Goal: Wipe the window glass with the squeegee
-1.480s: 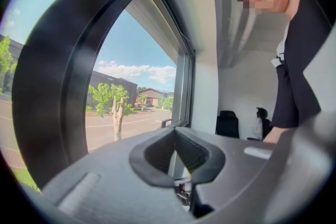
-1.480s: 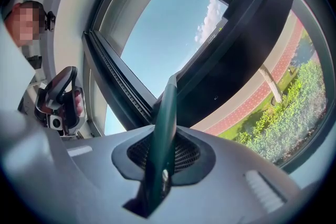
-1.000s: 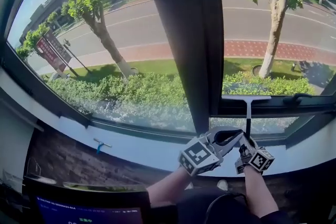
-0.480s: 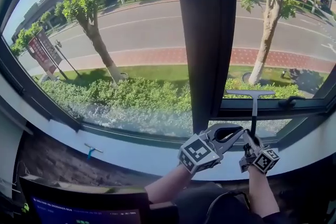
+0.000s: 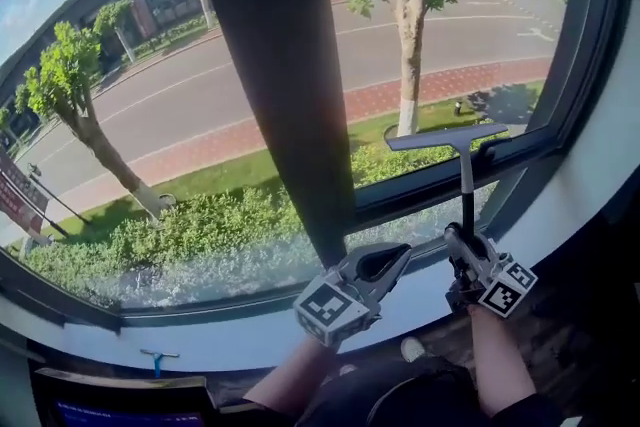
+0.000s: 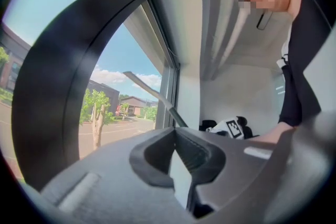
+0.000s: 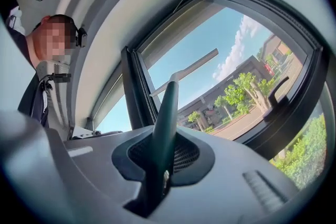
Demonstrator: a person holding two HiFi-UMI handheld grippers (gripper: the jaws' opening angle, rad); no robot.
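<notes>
While my right tongs [image 5: 460,240] clamp the squeegee [image 5: 465,180] by its dark handle, its blade stands uppermost at the right-hand window glass [image 5: 490,25], near the lower frame. My left tongs [image 5: 398,255], just beside, are closed at the tips and hold nothing.

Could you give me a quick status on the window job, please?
Left tongs shut, empty. Right tongs shut on squeegee, blade up at right pane. Window handle close beside blade; mullion to its left.
</notes>
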